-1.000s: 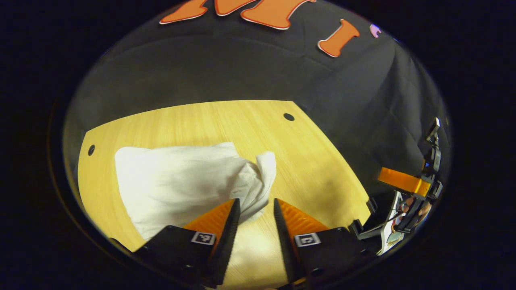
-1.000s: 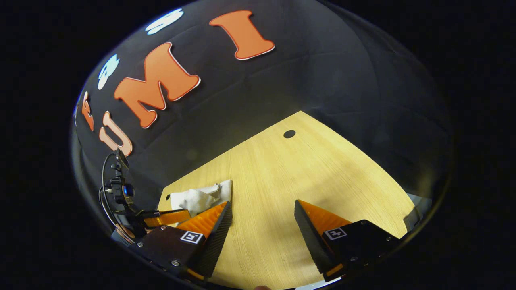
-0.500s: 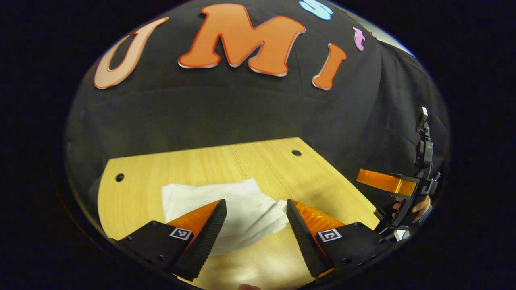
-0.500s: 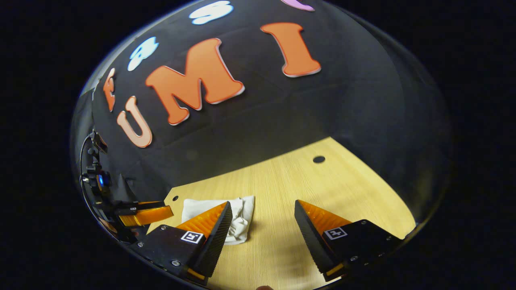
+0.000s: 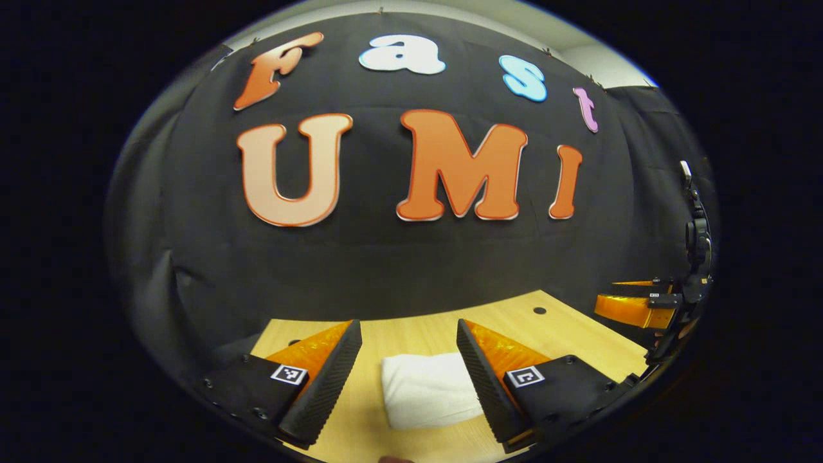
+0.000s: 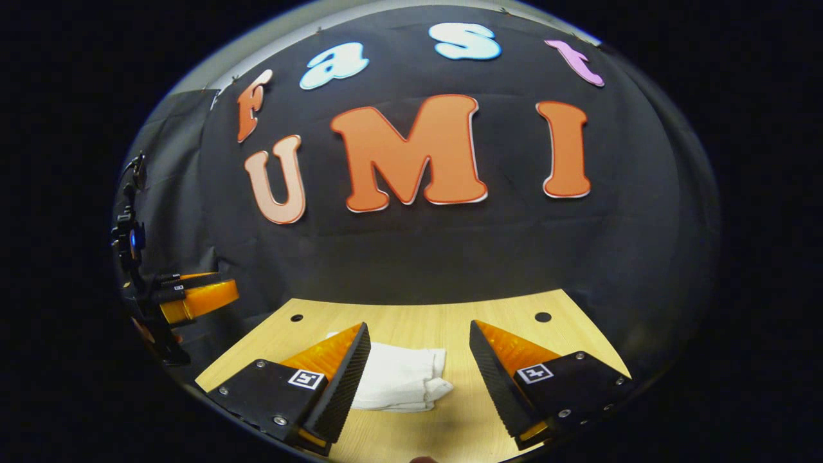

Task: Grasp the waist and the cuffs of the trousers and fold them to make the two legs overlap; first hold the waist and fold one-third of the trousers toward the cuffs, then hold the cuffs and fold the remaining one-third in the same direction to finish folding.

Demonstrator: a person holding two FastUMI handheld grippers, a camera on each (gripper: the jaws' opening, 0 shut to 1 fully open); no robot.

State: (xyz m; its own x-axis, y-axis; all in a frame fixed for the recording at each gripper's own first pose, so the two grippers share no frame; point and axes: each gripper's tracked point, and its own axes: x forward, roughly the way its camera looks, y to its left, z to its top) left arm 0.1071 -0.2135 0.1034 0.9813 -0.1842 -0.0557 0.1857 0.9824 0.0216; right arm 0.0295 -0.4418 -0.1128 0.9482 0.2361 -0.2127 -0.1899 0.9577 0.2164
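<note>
The white trousers (image 5: 427,389) lie folded small on the bench (image 5: 418,331), low in the frame. Left claw (image 5: 409,379) and right claw (image 6: 418,379) gape wide, empty. Soft, light cloth; I'd pinch any loose edge.

Both grippers (image 5: 409,334) (image 6: 418,341): black bodies w/ screws, square b/w tags, ridged wedge jaws.

Wooden table (image 5: 424,334) with small round holes (image 6: 543,317).
</note>
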